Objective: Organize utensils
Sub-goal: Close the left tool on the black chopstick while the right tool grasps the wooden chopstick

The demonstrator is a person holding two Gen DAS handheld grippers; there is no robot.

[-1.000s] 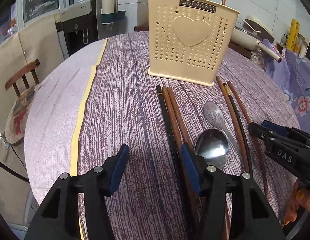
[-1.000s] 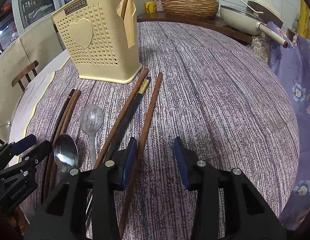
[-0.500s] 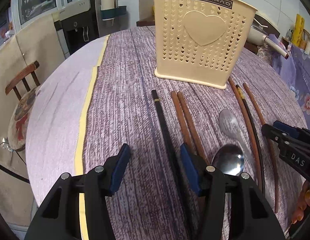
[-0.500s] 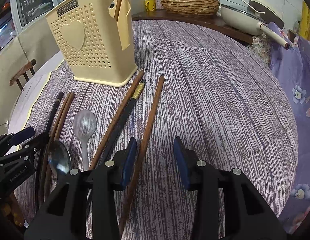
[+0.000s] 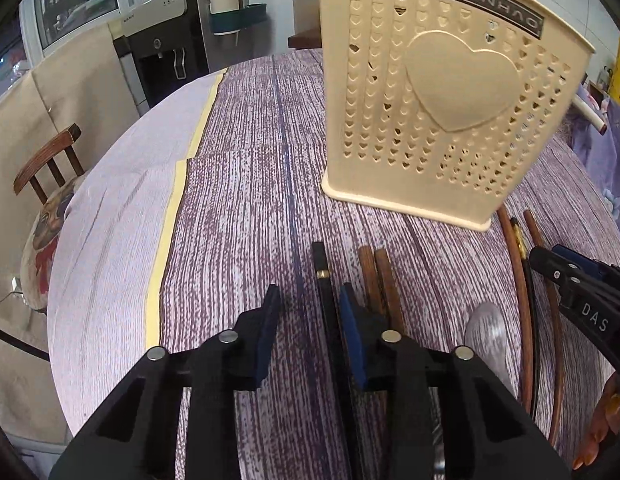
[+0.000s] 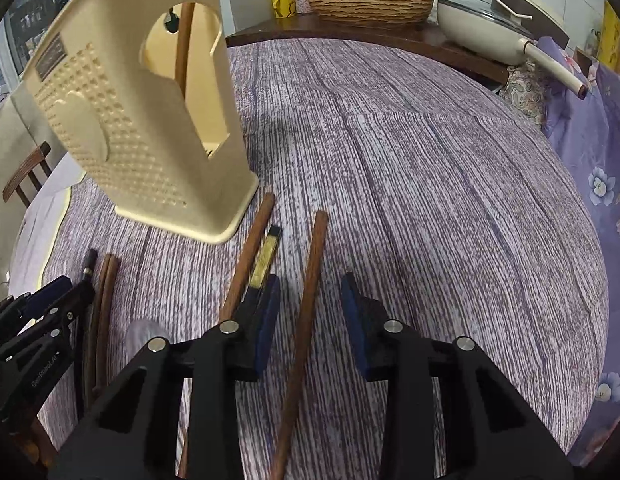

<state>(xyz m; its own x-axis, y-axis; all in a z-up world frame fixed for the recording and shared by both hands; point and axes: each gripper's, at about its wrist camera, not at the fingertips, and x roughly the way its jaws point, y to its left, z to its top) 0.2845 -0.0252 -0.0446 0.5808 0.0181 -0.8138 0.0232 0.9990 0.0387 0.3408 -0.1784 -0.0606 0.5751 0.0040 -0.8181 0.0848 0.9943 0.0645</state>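
Cream heart-perforated utensil holder [image 5: 441,96], brown chopsticks [image 6: 306,300], purple-streaked tablecloth [image 6: 429,184], blue-padded black tongs [image 5: 310,316].

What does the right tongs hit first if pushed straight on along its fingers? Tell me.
Most likely the brown chopstick lying between the closing jaws of the right tongs, not yet pinched; then the purple tablecloth under it. Depth is unclear.

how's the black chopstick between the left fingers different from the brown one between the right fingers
The black chopstick is dark with a gold band near its tip; the brown chopstick is plain reddish wood. The black one runs close along one pad of the left gripper, while the brown one sits about mid-gap in the right gripper. Both lie flat on the tablecloth, tips toward the cream holder, with jaws closing but not yet pressing.
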